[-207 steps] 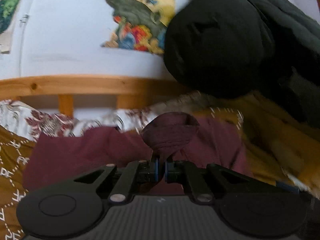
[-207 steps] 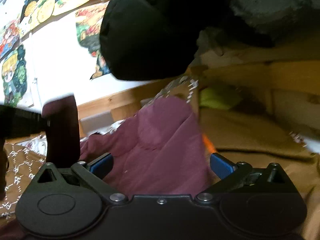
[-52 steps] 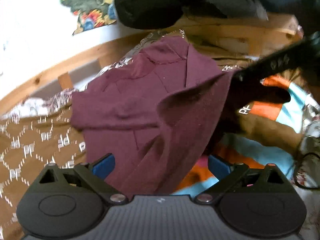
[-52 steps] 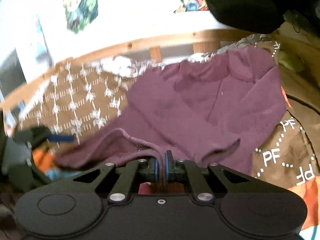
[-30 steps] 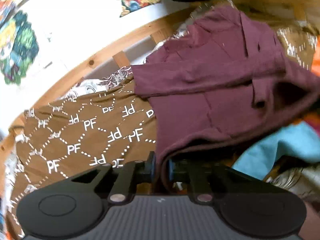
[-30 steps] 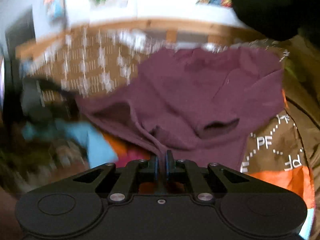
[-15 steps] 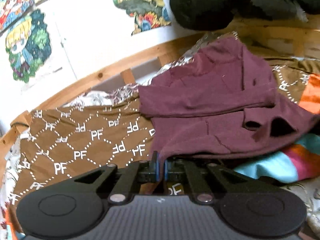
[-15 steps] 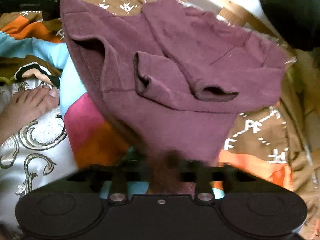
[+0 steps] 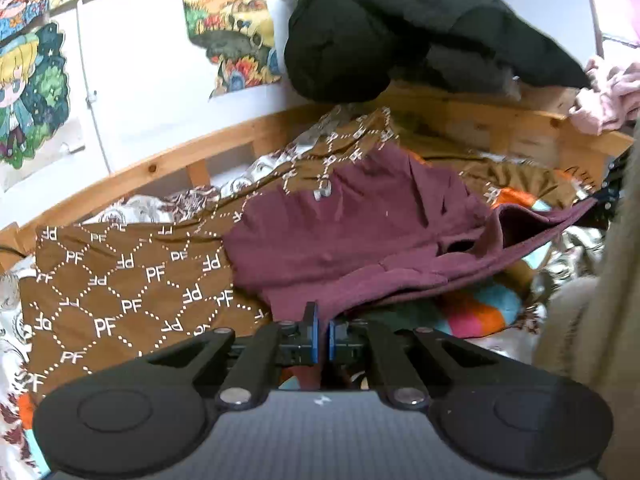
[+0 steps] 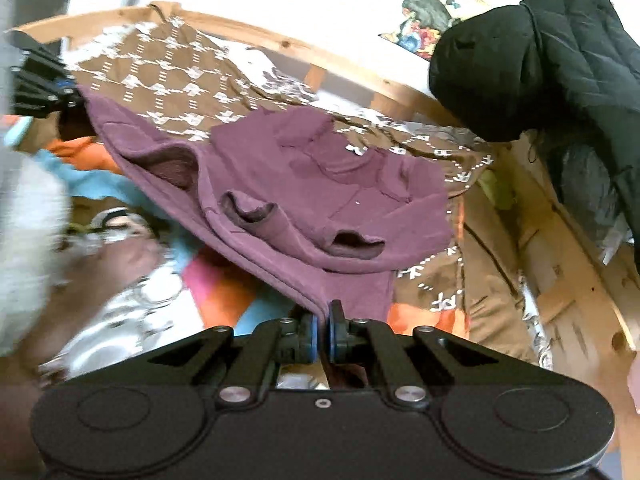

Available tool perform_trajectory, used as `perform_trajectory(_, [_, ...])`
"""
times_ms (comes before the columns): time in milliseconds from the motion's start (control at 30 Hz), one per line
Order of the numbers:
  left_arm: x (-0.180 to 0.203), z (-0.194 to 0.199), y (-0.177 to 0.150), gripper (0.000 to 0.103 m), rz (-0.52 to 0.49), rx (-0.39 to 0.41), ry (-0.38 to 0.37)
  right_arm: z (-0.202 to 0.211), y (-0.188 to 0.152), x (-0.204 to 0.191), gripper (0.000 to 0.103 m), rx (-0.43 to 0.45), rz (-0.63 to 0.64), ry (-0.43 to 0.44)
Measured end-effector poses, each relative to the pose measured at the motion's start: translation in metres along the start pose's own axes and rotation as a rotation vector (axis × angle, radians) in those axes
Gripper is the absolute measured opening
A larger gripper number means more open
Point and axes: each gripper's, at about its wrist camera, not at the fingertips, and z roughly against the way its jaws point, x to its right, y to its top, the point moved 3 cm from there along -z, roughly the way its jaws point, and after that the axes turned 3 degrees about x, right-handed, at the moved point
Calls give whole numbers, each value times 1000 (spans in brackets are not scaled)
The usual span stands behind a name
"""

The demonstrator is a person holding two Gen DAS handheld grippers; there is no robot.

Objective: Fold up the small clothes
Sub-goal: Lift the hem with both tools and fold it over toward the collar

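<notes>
A small maroon sweatshirt [image 9: 360,236] is stretched above the bed, its sleeves folded across the body. My left gripper [image 9: 322,332] is shut on one bottom corner of its hem. My right gripper [image 10: 323,322] is shut on the other hem corner, with the sweatshirt [image 10: 320,184] spreading away from it. The hem runs taut between the two grippers. In the right wrist view the left gripper [image 10: 64,94] shows at the far left, holding its corner. In the left wrist view the right gripper [image 9: 608,196] is dark at the right edge. The collar end rests on the brown patterned blanket [image 9: 120,288].
A wooden bed rail [image 9: 168,160] runs behind the blanket, with posters [image 9: 228,36] on the white wall. A black padded jacket [image 9: 380,32] hangs over the rail at the back right. A colourful orange and blue cover [image 9: 480,312] lies under the hem. A pale sleeve [image 10: 24,240] blurs at the left.
Both grippers have risen with the hem, lifting the bottom edge off the bed and stretching it between them. The views have tilted up toward the wall and rail.
</notes>
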Motion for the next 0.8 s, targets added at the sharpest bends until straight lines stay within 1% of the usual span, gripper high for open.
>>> perform_trajectory(100, [-5,7,11,4,4,-10,-9,26,2,-2,4,4,-1,42])
perform_trajectory(200, [-7,0,28,4,-7,-19,15,33,9,2,4,20,-48,79])
perform_trajectory(267, [-11,-11,44,4,-13,-37,41,28,19,6,4,46,-25,49])
perform_trajectory(333, [-17,-28,61,5,-16,-59,73,18,31,13,4,76,31,-9])
perform_trajectory(433, [-29,-65,91,5,-6,-97,135,-4,54,35,4,116,57,-43])
perform_trajectory(500, [-41,-92,109,5,9,-117,172,-25,68,58,4,140,52,-57])
perform_trajectory(600, [-58,-139,131,5,14,-147,233,-60,93,80,5,188,57,-106])
perform_trajectory(700, [-74,-192,141,5,10,-183,284,-105,116,99,5,236,73,-158])
perform_trajectory(800, [-93,-244,140,5,52,-215,294,-151,130,115,6,262,42,-181])
